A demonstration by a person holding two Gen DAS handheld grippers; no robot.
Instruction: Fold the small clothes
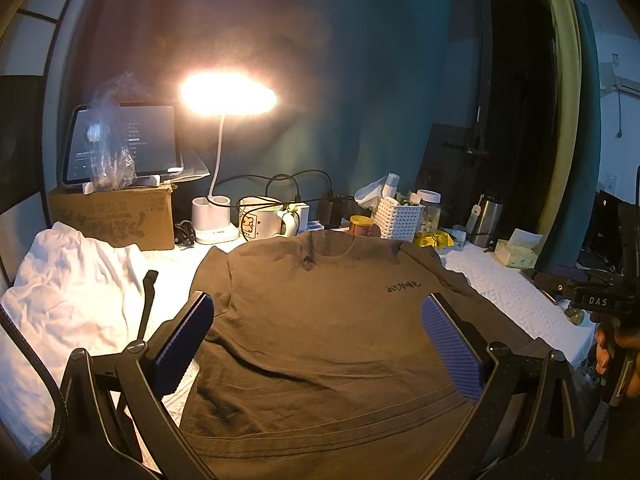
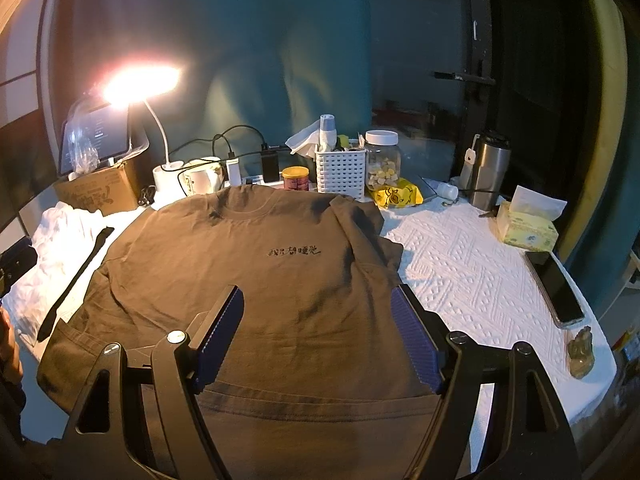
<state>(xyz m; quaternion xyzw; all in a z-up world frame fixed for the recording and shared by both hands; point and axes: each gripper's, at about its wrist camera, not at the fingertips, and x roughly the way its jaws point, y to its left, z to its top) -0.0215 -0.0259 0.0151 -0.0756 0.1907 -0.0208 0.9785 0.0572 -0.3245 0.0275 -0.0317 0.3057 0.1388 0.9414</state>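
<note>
Both grippers, left gripper (image 1: 318, 326) and right gripper (image 2: 318, 326), wide apart, seemingly above brown T-shirt (image 2: 256, 280).

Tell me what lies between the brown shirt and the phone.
Only bare white table cover. The right wrist view shows nothing on it between the shirt and the phone.

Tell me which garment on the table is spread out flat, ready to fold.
The brown T-shirt with dark lettering on its chest, lying flat in the middle. The white garment to its left is crumpled in a heap.
</note>
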